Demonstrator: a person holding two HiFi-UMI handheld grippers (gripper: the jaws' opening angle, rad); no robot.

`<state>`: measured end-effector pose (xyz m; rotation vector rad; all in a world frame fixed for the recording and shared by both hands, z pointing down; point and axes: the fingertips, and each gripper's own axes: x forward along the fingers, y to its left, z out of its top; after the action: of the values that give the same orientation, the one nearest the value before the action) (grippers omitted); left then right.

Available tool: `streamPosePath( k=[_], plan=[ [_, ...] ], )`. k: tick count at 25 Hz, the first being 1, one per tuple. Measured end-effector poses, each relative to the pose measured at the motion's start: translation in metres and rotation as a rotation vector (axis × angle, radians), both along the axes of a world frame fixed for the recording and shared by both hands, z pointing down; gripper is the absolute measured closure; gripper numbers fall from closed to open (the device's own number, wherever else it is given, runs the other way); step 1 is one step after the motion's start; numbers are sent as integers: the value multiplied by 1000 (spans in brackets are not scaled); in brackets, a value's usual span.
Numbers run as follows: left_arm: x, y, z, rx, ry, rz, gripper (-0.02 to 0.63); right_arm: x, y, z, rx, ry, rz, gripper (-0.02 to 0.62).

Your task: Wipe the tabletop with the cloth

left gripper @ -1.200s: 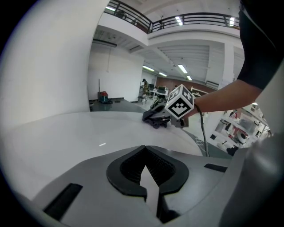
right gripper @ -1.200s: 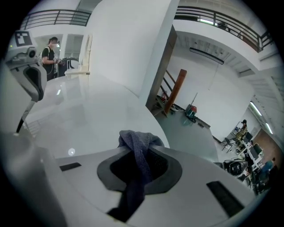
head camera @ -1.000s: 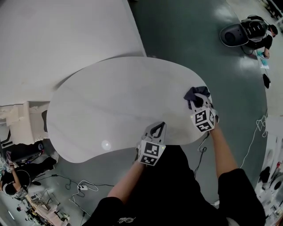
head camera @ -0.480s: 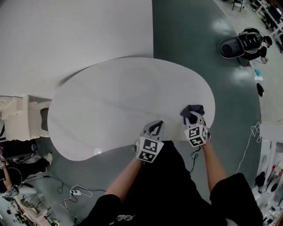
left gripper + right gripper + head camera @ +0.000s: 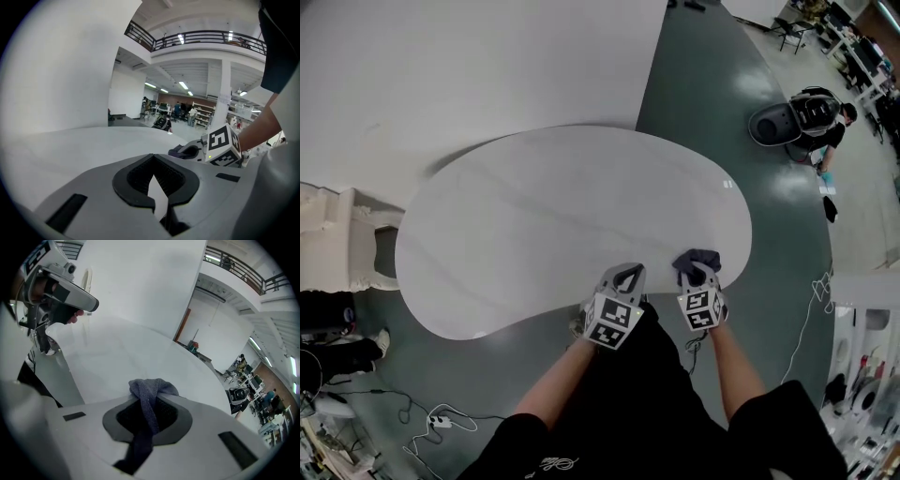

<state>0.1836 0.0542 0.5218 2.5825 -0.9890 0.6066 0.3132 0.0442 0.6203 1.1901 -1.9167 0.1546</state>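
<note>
A white kidney-shaped tabletop [image 5: 553, 206] lies in front of me. My right gripper [image 5: 696, 274] is shut on a dark blue-grey cloth [image 5: 697, 259], which bunches out ahead of the jaws onto the table near its front right edge. In the right gripper view the cloth [image 5: 151, 389] is pinched between the dark pads and trails back through them. My left gripper [image 5: 625, 275] sits just to the left, at the table's near edge, shut with nothing in it. The left gripper view shows its closed pads [image 5: 136, 180], with the right gripper's marker cube [image 5: 221, 145] and the cloth [image 5: 176, 151] beyond.
A large white panel [image 5: 469, 66] stands behind the table. A white padded seat [image 5: 337, 239] is at the left. On the grey-green floor a person sits by a dark round unit [image 5: 792, 120] at the upper right, and cables [image 5: 431, 417] lie at the lower left.
The right gripper has dragged the cloth from the table's right end leftward and toward the near edge, ending close beside the left gripper. The left gripper has shifted a little along the near edge.
</note>
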Motion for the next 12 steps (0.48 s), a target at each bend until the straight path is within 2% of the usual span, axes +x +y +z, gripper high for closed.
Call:
streamPosePath(
  k=[6, 12],
  plan=[
    [-24, 15, -3, -17, 37, -27, 598, -14, 14, 2, -82, 7, 64, 569],
    [-31, 6, -2, -36, 49, -67, 598, -19, 2, 7, -126, 24, 36, 569]
  ],
)
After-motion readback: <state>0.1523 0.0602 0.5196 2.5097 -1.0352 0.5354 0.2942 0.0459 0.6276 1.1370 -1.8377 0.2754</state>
